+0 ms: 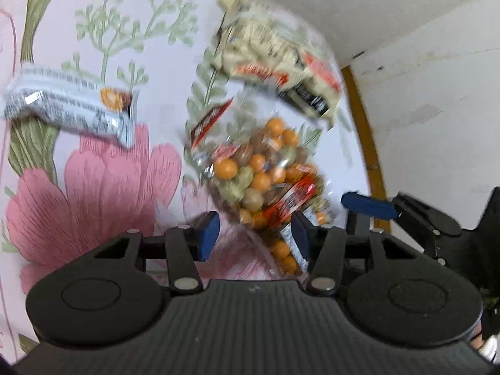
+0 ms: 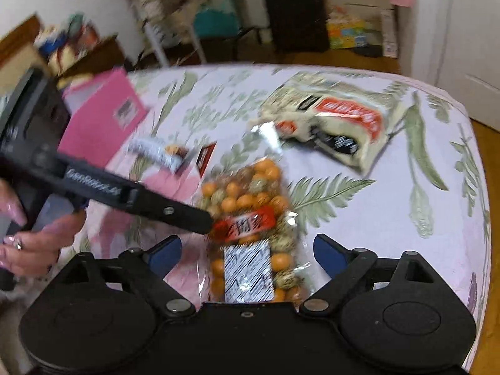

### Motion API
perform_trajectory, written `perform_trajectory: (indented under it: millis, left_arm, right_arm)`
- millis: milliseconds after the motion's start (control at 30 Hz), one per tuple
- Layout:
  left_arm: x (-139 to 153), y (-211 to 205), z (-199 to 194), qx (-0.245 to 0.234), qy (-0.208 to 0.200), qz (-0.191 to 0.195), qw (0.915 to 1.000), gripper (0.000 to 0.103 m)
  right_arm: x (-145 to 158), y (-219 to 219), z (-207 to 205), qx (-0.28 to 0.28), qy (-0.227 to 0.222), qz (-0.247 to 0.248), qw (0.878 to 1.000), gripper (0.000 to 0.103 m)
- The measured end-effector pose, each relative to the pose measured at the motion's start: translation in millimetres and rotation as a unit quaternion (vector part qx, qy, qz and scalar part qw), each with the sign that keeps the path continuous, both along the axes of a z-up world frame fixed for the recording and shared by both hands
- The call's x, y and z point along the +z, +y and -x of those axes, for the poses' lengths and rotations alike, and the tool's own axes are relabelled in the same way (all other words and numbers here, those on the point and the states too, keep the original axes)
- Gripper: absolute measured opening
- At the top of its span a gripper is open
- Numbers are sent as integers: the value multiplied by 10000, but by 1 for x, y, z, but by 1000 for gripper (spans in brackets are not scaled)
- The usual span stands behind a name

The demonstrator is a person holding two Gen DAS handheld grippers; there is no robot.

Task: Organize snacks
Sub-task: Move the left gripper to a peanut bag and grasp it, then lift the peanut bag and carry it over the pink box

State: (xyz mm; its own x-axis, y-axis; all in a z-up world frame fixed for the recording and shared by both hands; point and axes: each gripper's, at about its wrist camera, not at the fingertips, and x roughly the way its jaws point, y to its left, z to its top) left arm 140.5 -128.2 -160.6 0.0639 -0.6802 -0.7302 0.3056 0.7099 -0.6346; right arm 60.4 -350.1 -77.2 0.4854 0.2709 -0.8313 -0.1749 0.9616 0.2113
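Note:
A clear bag of orange and green coated nuts (image 1: 265, 172) (image 2: 250, 218) lies on the floral tablecloth (image 1: 103, 187) (image 2: 390, 218). My left gripper (image 1: 254, 237) is open, its blue pads either side of the bag's near end. It reaches in from the left in the right wrist view, one finger's tip (image 2: 200, 222) at the bag's red label. My right gripper (image 2: 247, 254) is open, wide around the bag's near end; one of its blue pads (image 1: 365, 204) shows in the left wrist view. A cream snack bag (image 1: 281, 59) (image 2: 337, 125) and a silver bar wrapper (image 1: 72, 106) (image 2: 156, 153) lie beyond.
A pink box (image 2: 103, 115) stands at the table's far left. The table's wooden edge (image 1: 368, 143) and a white wall (image 1: 437, 93) lie to the right in the left wrist view. Beyond the table are a black bin (image 2: 293, 12), shelves and clutter.

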Motion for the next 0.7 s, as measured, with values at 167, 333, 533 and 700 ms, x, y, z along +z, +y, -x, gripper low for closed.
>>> perform_trajectory:
  millis: [167, 333, 533, 700]
  left_arm:
    - [5, -14, -1, -55, -219, -164, 9996, 53]
    - [7, -22, 10, -272, -259, -136, 9992, 54]
    - [6, -24, 23, -327, -381, -194, 9986, 54]
    - [6, -21, 23, -433, -357, -199, 9982, 55]
  right_arm:
    - [-25, 33, -9, 516, -93, 1038, 9932, 95]
    - [-25, 48, -6, 398, -221, 1362, 9896, 89]
    - [-26, 55, 13, -489, -335, 1297, 9898, 82]
    - [-18, 60, 19, -924, -352, 1137, 9886, 76]
